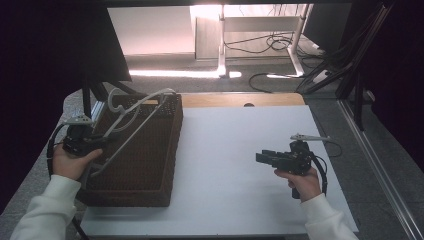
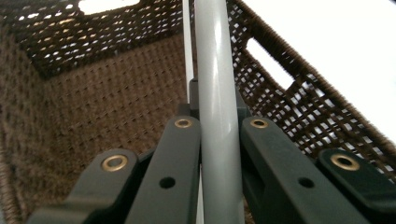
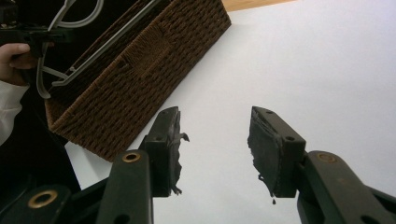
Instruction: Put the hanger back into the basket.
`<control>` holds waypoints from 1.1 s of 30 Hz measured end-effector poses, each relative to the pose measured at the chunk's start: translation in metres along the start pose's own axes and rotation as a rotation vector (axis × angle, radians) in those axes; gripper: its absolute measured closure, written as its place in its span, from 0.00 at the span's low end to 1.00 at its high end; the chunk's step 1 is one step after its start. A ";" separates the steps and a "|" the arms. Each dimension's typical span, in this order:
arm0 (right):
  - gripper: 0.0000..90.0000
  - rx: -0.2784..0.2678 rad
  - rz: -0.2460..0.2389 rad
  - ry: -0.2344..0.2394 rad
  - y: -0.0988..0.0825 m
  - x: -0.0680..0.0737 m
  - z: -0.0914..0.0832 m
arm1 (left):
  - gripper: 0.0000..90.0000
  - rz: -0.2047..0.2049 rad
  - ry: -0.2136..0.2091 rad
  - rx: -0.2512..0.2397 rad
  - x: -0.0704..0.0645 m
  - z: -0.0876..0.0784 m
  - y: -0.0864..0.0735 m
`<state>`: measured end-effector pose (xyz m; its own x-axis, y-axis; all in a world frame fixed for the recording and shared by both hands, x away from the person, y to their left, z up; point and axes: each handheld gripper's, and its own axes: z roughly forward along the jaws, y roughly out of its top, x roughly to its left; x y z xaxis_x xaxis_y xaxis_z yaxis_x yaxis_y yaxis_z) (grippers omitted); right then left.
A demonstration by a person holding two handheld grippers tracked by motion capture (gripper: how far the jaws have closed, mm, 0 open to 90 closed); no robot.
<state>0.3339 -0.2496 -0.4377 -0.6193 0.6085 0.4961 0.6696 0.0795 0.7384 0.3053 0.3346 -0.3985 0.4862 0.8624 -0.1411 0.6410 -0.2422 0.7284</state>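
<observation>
A grey plastic clothes hanger (image 1: pixel 134 116) lies slanted over a brown woven basket (image 1: pixel 145 165) at the table's left side. My left gripper (image 1: pixel 102 141) is shut on one grey bar of the hanger (image 2: pixel 215 93), over the basket's inside (image 2: pixel 84 121). My right gripper (image 1: pixel 260 157) hovers over the white table (image 1: pixel 235 150) at the right, jaws open with nothing between them. In the right gripper view the gripper (image 3: pixel 212 149) faces the basket (image 3: pixel 140 74) and the hanger (image 3: pixel 93 46) beyond.
The basket has a handle slot (image 2: pixel 271 63) in its side wall. A wooden strip (image 1: pixel 240 99) runs along the table's far edge. Cables (image 1: pixel 280 42) and desk legs stand on the floor beyond. White table surface spreads between the basket and the right hand.
</observation>
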 end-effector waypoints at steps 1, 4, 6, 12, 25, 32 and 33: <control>0.59 0.001 0.002 -0.001 0.000 -0.001 0.000 | 0.98 0.001 0.003 0.004 0.001 0.002 -0.001; 0.59 0.001 0.008 0.000 -0.001 -0.001 0.001 | 0.98 0.000 -0.002 0.005 0.005 0.004 -0.001; 0.59 0.001 0.010 0.001 -0.001 -0.001 0.001 | 0.98 -0.004 -0.003 0.009 0.006 0.004 -0.002; 0.59 0.004 0.008 0.000 -0.001 -0.002 0.001 | 0.98 0.014 0.027 0.090 0.009 0.016 -0.010; 0.59 0.006 0.015 -0.001 -0.002 -0.003 0.002 | 0.32 0.014 0.062 0.173 0.010 0.030 -0.014; 0.58 0.007 0.022 0.008 -0.002 -0.004 0.003 | 0.30 0.018 0.052 0.138 -0.001 0.018 -0.014; 0.58 0.008 0.022 0.009 -0.002 -0.005 0.003 | 0.30 0.019 0.050 0.132 -0.003 0.017 -0.014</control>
<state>0.3369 -0.2500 -0.4426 -0.6083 0.6032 0.5159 0.6861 0.0729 0.7238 0.3054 0.3275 -0.4195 0.4709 0.8774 -0.0920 0.7060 -0.3122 0.6357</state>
